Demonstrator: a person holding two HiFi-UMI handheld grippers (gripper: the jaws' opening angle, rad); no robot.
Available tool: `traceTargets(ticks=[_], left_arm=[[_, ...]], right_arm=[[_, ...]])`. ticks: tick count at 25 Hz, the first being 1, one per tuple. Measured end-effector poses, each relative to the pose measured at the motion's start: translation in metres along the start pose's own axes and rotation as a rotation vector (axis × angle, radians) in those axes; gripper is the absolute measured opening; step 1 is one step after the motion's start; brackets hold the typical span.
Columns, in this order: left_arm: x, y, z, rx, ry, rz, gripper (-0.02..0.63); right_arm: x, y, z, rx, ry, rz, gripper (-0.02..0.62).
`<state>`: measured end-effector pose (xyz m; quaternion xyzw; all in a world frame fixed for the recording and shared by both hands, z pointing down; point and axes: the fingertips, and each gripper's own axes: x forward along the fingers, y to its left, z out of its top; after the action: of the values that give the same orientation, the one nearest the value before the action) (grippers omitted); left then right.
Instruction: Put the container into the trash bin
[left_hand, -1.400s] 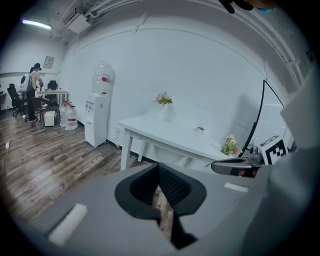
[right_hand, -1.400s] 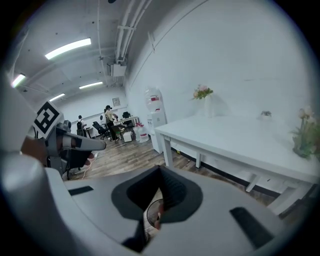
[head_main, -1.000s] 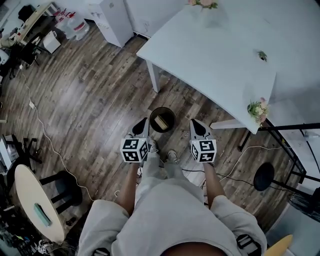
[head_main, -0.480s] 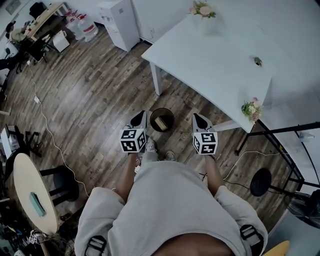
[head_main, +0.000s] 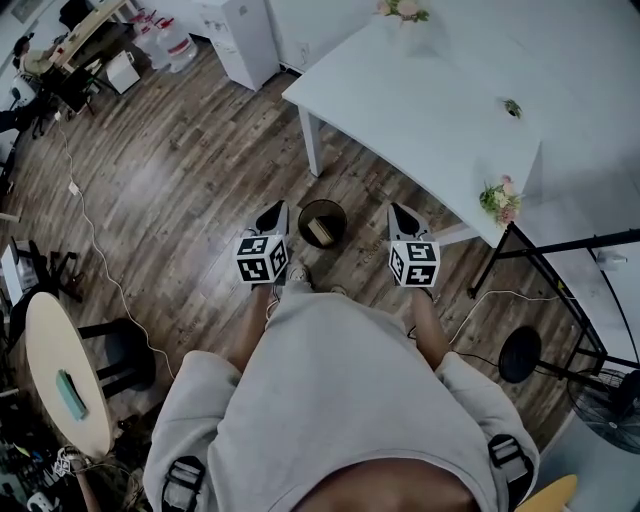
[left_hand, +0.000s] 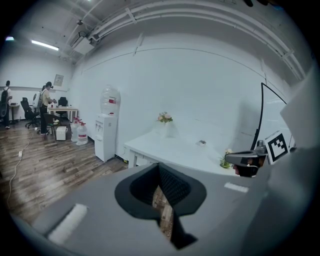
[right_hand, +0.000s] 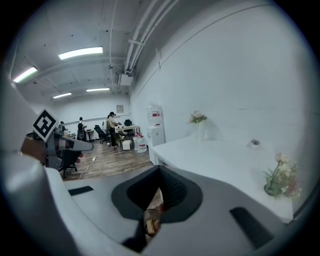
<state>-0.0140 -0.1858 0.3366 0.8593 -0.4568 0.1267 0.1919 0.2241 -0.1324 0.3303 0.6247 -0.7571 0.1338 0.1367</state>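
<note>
On the wood floor stands a small round dark trash bin (head_main: 322, 222), just in front of the person's feet. In it lies a tan container (head_main: 320, 232). My left gripper (head_main: 273, 214) hangs to the bin's left and my right gripper (head_main: 400, 215) to its right, both above the floor and apart from the bin. Neither holds anything. In the left gripper view the left gripper (left_hand: 162, 210) shows its jaws together, with only a thin slit of floor between them. The right gripper (right_hand: 152, 210) is also shut in the right gripper view.
A white table (head_main: 420, 110) with flower bunches (head_main: 502, 200) stands just beyond the bin. A black metal frame (head_main: 560, 250) and a black stool (head_main: 520, 352) are at the right. A cable (head_main: 100, 270) trails over the floor at left, near a round table (head_main: 55, 380).
Both grippers have lifted a little and still flank the bin. The container has stayed in the bin throughout.
</note>
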Motion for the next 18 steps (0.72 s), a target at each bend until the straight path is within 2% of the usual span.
traceTargets(ticks=[18], left_arm=[[0.0049,-0.0055,-0.0018,0.008,0.004,-0.011,0.011]], right_arm=[[-0.0023,0.0004,-0.0023,-0.016,0.011,0.003,0.014]])
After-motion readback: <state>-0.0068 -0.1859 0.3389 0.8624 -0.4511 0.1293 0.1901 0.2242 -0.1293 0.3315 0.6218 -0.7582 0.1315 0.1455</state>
